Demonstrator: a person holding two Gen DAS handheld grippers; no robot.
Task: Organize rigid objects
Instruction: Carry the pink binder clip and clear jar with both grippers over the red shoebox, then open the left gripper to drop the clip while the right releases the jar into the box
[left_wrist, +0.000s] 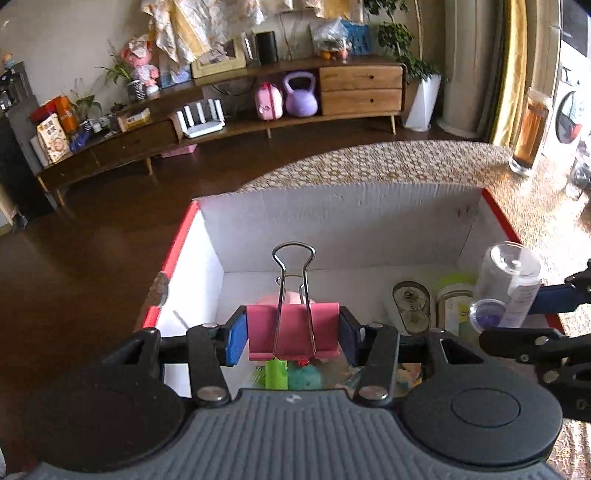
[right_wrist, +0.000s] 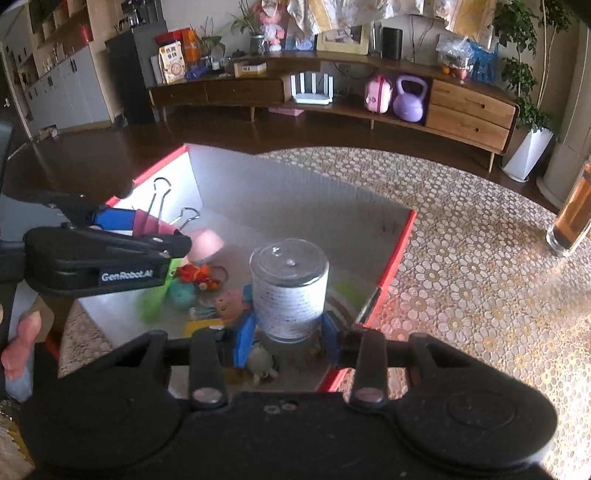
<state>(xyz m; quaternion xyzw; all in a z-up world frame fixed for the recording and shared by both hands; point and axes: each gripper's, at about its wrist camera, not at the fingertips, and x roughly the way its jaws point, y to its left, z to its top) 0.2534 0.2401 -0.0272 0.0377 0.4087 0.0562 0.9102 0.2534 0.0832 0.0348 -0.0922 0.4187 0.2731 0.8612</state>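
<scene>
Between the left gripper's (left_wrist: 293, 338) jaws — a pink clip (left_wrist: 293, 334), pinched, wire handles pointing forward, held over the box (left_wrist: 369, 225). The right gripper's (right_wrist: 288, 334) jaws pinch a clear jar (right_wrist: 289, 293) above the box's right side — toys below.

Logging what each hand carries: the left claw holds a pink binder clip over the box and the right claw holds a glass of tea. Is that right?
Not quite. The right claw holds a clear plastic jar with a printed label, as the right wrist view shows. The glass of tea stands on the table outside the box. The left claw does hold the pink binder clip.
</scene>
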